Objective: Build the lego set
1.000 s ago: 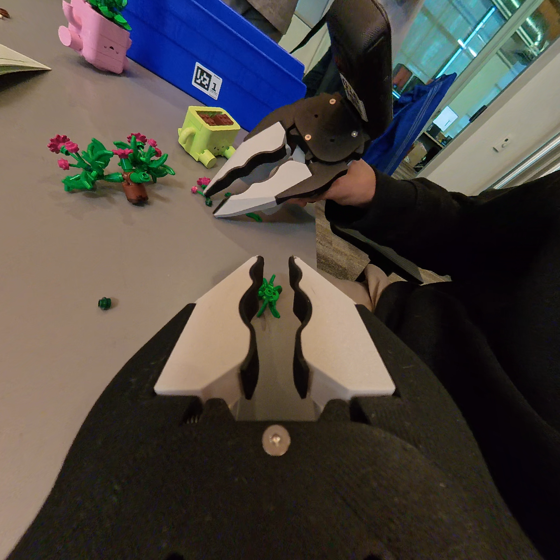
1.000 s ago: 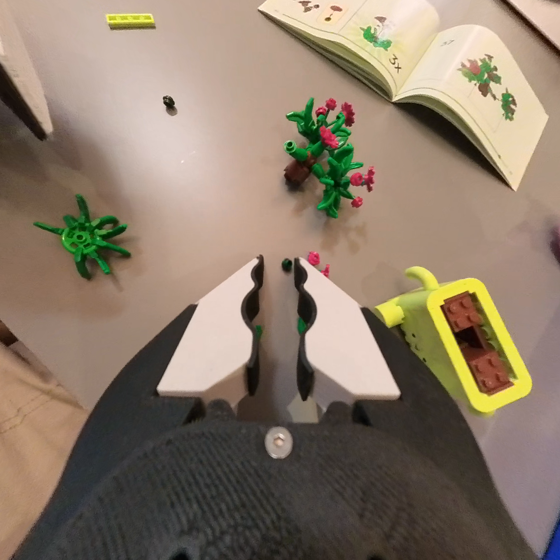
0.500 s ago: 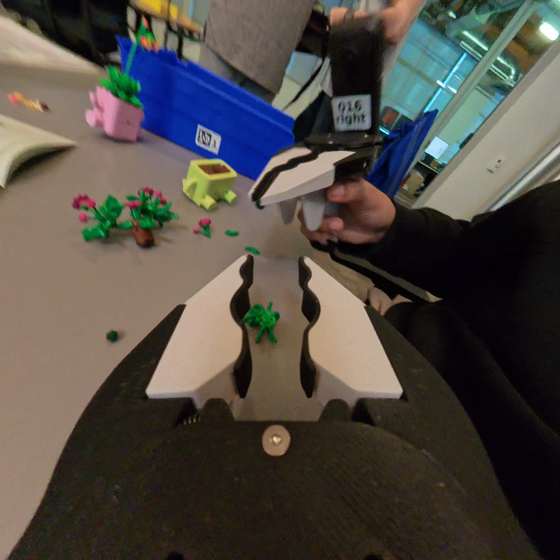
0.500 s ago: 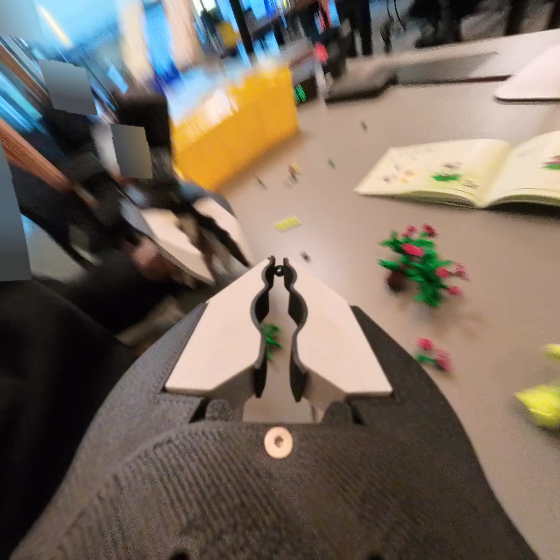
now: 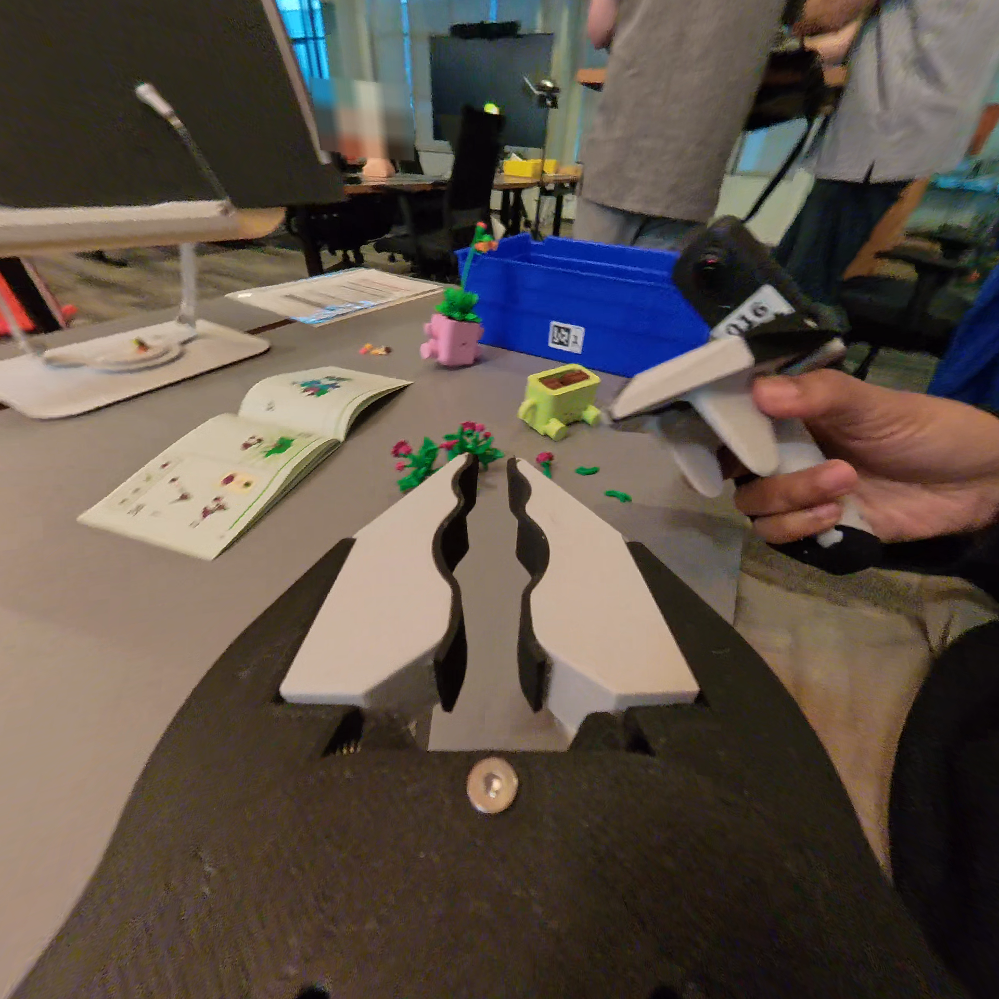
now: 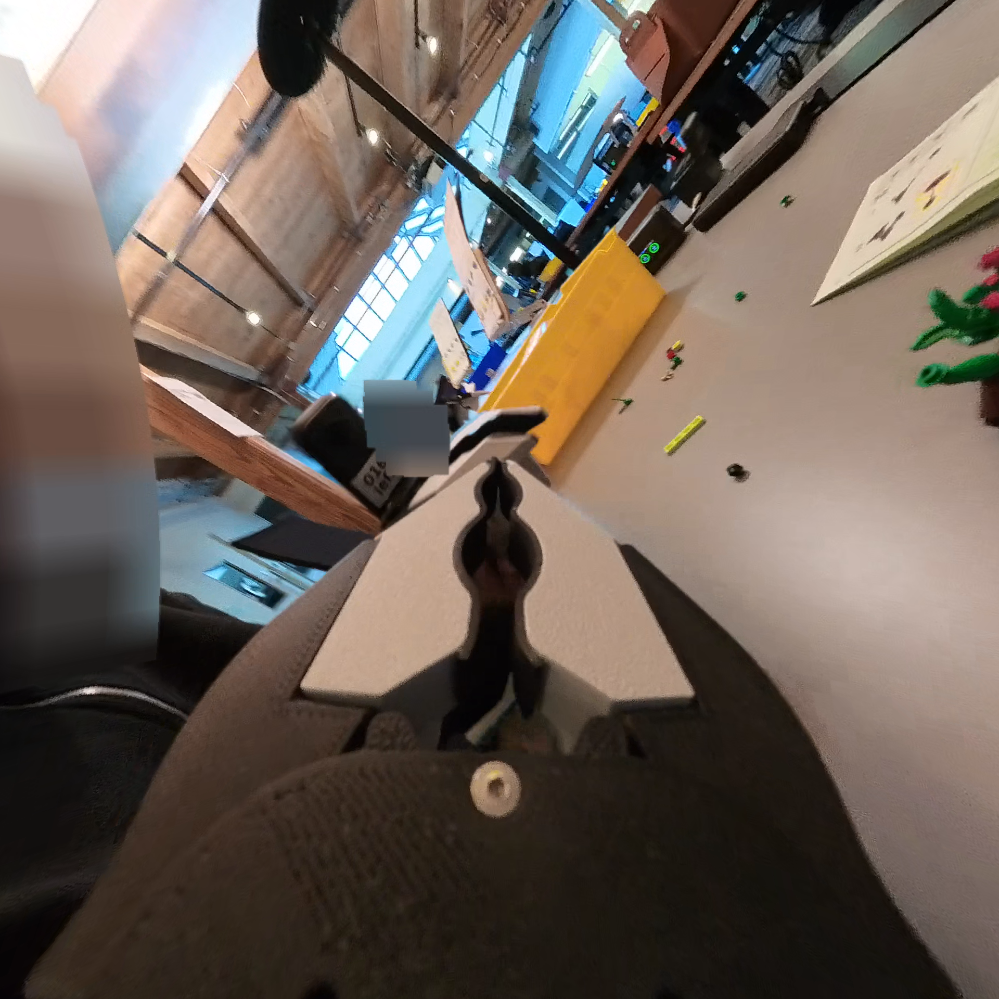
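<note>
My left gripper (image 5: pixel 489 464) is open and empty, held low over the grey table (image 5: pixel 135 621) and pointing at the built flower plant (image 5: pixel 459 446). My right gripper (image 5: pixel 612 416) is held in a hand at the right, above the table near the lime green pot (image 5: pixel 562 397). It is rolled on its side. In its own view its jaws (image 6: pixel 494 469) are closed, and a tiny dark green piece barely shows at the tips. A loose pink flower (image 5: pixel 545 459) and two green leaf pieces (image 5: pixel 586 470) lie past my left fingertips. The spiky green leaf piece is out of sight.
An open instruction booklet (image 5: pixel 243 454) lies at the left. A pink pot (image 5: pixel 453 338) and a blue bin (image 5: pixel 584 308) stand at the back. A stand's base (image 5: pixel 135 357) is far left. A yellow bin (image 6: pixel 584 346), lime plate (image 6: pixel 685 434) and dark stud (image 6: pixel 735 471) show in the right wrist view. People stand behind. My hands' fingertips stand some 4 cm from each other.
My right gripper closed on the small dark green piece, lifted it off the table and rolled sideways. My left gripper tilted up, and the spiky green leaf left its view.
</note>
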The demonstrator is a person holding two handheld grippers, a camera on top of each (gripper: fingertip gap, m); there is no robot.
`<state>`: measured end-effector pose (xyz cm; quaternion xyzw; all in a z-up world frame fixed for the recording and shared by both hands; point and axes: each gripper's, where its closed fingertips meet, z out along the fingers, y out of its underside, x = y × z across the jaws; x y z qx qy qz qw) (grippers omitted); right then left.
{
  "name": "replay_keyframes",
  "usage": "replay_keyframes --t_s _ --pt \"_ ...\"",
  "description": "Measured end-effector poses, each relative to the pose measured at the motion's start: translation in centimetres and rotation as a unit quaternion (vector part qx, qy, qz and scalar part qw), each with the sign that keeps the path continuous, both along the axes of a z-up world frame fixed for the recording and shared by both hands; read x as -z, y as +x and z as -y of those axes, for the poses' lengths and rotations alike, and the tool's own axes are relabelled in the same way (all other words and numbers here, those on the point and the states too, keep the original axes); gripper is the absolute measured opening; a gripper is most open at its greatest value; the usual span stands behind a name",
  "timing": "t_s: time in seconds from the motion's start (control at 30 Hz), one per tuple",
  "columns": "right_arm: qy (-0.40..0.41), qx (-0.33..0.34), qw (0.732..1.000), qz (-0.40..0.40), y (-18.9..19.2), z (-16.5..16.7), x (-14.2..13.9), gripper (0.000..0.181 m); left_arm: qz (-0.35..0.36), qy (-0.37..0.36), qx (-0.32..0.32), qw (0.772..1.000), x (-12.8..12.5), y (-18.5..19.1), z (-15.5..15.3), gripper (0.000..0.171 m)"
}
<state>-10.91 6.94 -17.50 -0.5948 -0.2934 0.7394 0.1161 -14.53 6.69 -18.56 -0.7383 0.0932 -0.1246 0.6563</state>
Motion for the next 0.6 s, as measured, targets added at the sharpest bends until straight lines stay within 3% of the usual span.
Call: replay_keyframes --t_s 0.13,0.33,0.47,0.6 --pt "0.124 0.002 0.991 0.047 0.4 0.7 0.9 0.000 0.103 0.014 -0.018 0.994 -1.1 -4.6 1.2 0.007" --pt "0.276 -0.008 0.955 0.108 0.3 2.0 3.0 0.000 0.156 0.026 -0.050 0.986 -1.5 -8.8 2.6 0.003" --pt "0.319 -0.011 0.939 0.129 0.1 1.8 3.8 0.004 0.144 0.001 -0.066 0.987 -0.5 -9.8 2.7 0.001" --pt "0.300 -0.010 0.946 0.124 -0.1 1.6 3.7 0.008 0.147 -0.007 -0.072 0.987 -0.1 -10.0 2.6 0.000"
